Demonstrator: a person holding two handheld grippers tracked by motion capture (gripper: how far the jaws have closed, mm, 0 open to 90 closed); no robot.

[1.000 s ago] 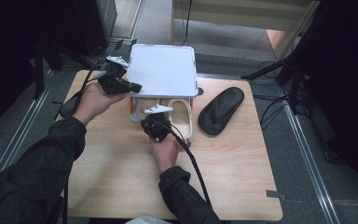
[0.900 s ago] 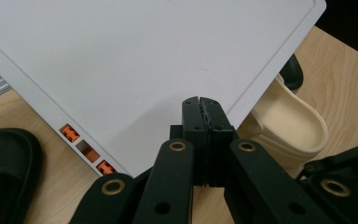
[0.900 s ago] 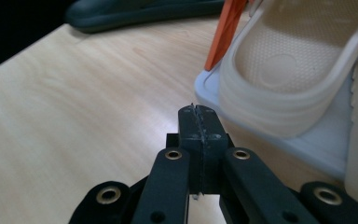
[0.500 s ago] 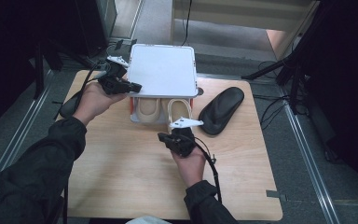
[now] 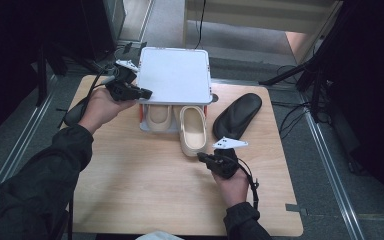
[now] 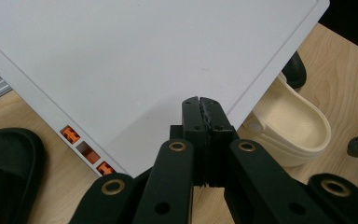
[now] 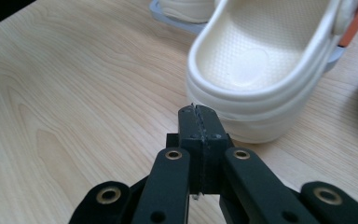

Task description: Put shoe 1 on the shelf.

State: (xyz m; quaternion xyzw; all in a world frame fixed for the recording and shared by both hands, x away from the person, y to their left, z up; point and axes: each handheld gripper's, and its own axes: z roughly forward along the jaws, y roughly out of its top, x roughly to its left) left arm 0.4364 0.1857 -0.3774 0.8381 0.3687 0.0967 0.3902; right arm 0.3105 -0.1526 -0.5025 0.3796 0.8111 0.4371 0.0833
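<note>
Table from above: my left gripper (image 5: 142, 93) rests at the white lid's (image 5: 175, 75) left edge, jaws together; my right gripper (image 5: 203, 157) hovers just beside the cream clog (image 5: 192, 131), which juts out from under the lid. Left gripper view: jaws pinched together, empty, against the lid (image 6: 144, 60). Right gripper view: jaws closed on nothing, tips (image 7: 199, 112) near the clog's heel (image 7: 251, 112).
</note>
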